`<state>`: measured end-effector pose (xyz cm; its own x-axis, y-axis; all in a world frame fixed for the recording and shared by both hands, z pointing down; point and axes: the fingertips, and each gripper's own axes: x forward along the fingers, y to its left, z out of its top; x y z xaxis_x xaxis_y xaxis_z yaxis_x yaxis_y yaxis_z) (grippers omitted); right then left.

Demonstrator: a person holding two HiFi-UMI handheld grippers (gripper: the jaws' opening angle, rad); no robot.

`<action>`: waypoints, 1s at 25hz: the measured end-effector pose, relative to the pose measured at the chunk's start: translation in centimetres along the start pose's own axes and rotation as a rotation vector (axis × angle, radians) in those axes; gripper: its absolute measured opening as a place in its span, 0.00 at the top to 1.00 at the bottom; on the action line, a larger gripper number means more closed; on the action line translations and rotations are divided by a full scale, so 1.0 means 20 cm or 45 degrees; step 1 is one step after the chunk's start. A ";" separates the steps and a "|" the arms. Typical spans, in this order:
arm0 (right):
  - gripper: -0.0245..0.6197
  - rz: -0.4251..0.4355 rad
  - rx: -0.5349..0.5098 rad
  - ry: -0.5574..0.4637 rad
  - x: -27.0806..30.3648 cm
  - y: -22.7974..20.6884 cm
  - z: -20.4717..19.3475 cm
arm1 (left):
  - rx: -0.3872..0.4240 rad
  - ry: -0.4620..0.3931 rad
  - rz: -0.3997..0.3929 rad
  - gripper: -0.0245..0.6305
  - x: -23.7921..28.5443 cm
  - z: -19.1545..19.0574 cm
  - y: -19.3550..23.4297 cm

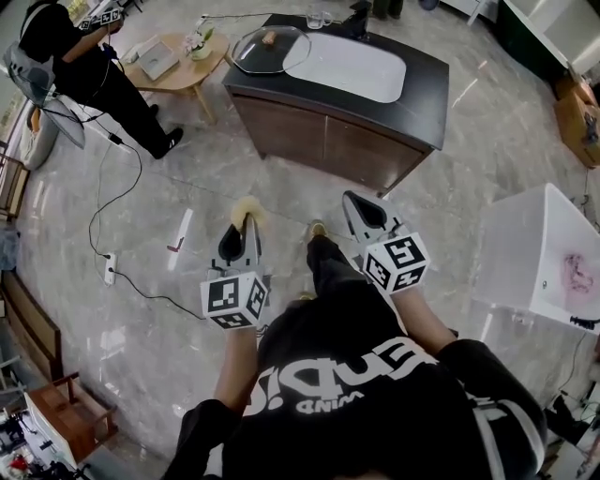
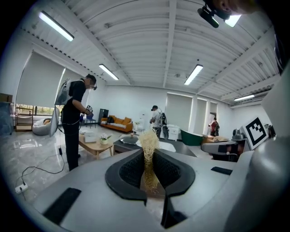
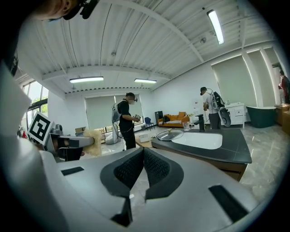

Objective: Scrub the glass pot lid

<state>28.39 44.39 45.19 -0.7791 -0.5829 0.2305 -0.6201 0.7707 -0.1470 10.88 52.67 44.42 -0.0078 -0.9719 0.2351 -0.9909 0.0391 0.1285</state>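
The glass pot lid lies flat on the left end of a dark counter, beside its white sink, well ahead of me across the floor. My left gripper is shut on a pale yellow fibre scrubber, which pokes up between the jaws. My right gripper is shut with nothing in it, its pads meeting. Both grippers hang over the marble floor, short of the counter. From the right gripper view the lid sits left of the sink.
A faucet and a drinking glass stand at the counter's back. A person in black stands by a wooden coffee table at far left. A cable with a power strip crosses the floor. A white cabinet stands at right.
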 end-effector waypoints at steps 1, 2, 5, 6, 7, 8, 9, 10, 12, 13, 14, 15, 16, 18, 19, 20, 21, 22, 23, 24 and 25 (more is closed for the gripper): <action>0.94 -0.002 0.002 0.000 0.04 -0.02 0.01 | 0.000 0.001 0.000 0.88 0.04 0.01 0.02; 0.94 -0.005 0.006 0.001 0.08 -0.05 0.02 | 0.000 0.001 -0.001 0.88 0.09 0.02 0.03; 0.94 -0.014 0.016 0.008 0.20 -0.13 0.05 | -0.001 0.004 -0.006 0.88 0.21 0.06 0.08; 0.94 -0.014 0.018 0.009 0.24 -0.15 0.07 | 0.000 0.005 -0.007 0.88 0.25 0.08 0.10; 0.94 -0.013 0.018 0.010 0.29 -0.16 0.09 | 0.002 0.007 -0.007 0.88 0.29 0.09 0.12; 0.94 -0.010 0.020 0.011 0.33 -0.18 0.11 | 0.002 0.010 -0.006 0.88 0.34 0.11 0.15; 0.94 -0.005 0.021 0.013 0.38 -0.19 0.12 | 0.001 0.013 -0.004 0.88 0.38 0.13 0.17; 0.94 0.001 0.022 0.017 0.42 -0.21 0.14 | -0.001 0.015 -0.001 0.88 0.42 0.15 0.19; 0.94 0.017 0.026 0.024 0.51 -0.24 0.17 | -0.003 0.018 0.005 0.88 0.50 0.18 0.22; 0.94 0.026 0.028 0.027 0.55 -0.26 0.19 | -0.003 0.018 0.009 0.88 0.54 0.20 0.24; 0.94 0.034 0.029 0.029 0.59 -0.27 0.20 | -0.003 0.018 0.013 0.88 0.58 0.21 0.25; 0.94 0.042 0.029 0.030 0.63 -0.29 0.22 | -0.004 0.017 0.018 0.88 0.61 0.23 0.27; 0.94 0.049 0.029 0.030 0.67 -0.31 0.23 | -0.008 0.016 0.024 0.88 0.64 0.24 0.28; 0.94 0.064 0.029 0.030 0.74 -0.35 0.27 | -0.018 0.014 0.037 0.88 0.71 0.27 0.31; 0.94 0.072 0.030 0.031 0.77 -0.37 0.28 | -0.020 0.013 0.043 0.88 0.75 0.28 0.32; 0.94 0.080 0.030 0.032 0.81 -0.40 0.30 | -0.020 0.010 0.049 0.88 0.79 0.30 0.32; 0.94 0.087 0.029 0.035 0.84 -0.43 0.31 | -0.020 0.007 0.054 0.88 0.83 0.31 0.33; 0.94 0.095 0.026 0.038 0.87 -0.45 0.32 | -0.020 0.003 0.058 0.88 0.87 0.33 0.33; 0.94 0.102 0.023 0.041 0.90 -0.48 0.33 | -0.022 -0.001 0.064 0.88 0.91 0.34 0.33; 0.94 0.110 0.018 0.044 0.93 -0.51 0.34 | -0.025 -0.006 0.071 0.88 0.95 0.35 0.34; 0.94 0.119 0.015 0.045 0.96 -0.53 0.35 | -0.027 -0.009 0.079 0.88 0.99 0.36 0.35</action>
<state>19.38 23.27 44.41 -0.8301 -0.4989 0.2493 -0.5459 0.8181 -0.1806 2.90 32.03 42.95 -0.0699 -0.9691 0.2364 -0.9855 0.1039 0.1345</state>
